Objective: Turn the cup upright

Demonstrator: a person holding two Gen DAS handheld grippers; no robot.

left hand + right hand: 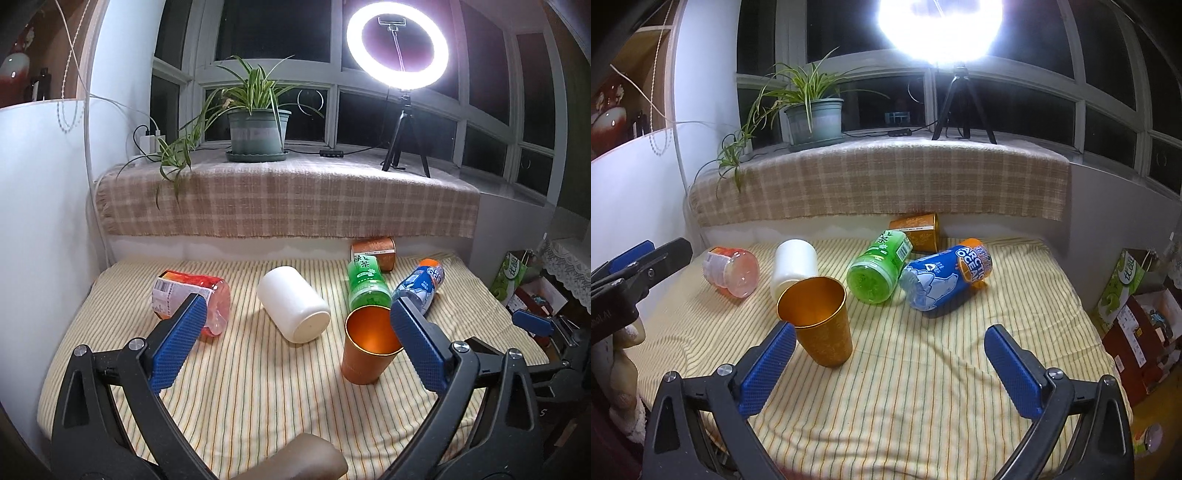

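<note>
An orange metal cup (pixel 364 354) stands upright, mouth up, on the striped cloth; it also shows in the right wrist view (pixel 822 321). My left gripper (pixel 295 339) is open and empty, and its right finger (pixel 417 343) is close beside the cup's rim. My right gripper (pixel 890 365) is open and empty, with its left finger (pixel 768 369) just left of the cup's base. A white cup (pixel 293 304) lies on its side behind; it also shows in the right wrist view (pixel 792 264). A second orange cup (pixel 375 251) lies on its side at the back.
A red bottle (pixel 192 299), a green tea bottle (pixel 367 282) and a blue bottle (pixel 419 282) lie on the striped cloth (pixel 240 387). A plaid-covered ledge (pixel 288 199) with a potted plant (pixel 256 129) and a ring light (pixel 397 46) stands behind. Boxes (pixel 1134 314) sit at the right.
</note>
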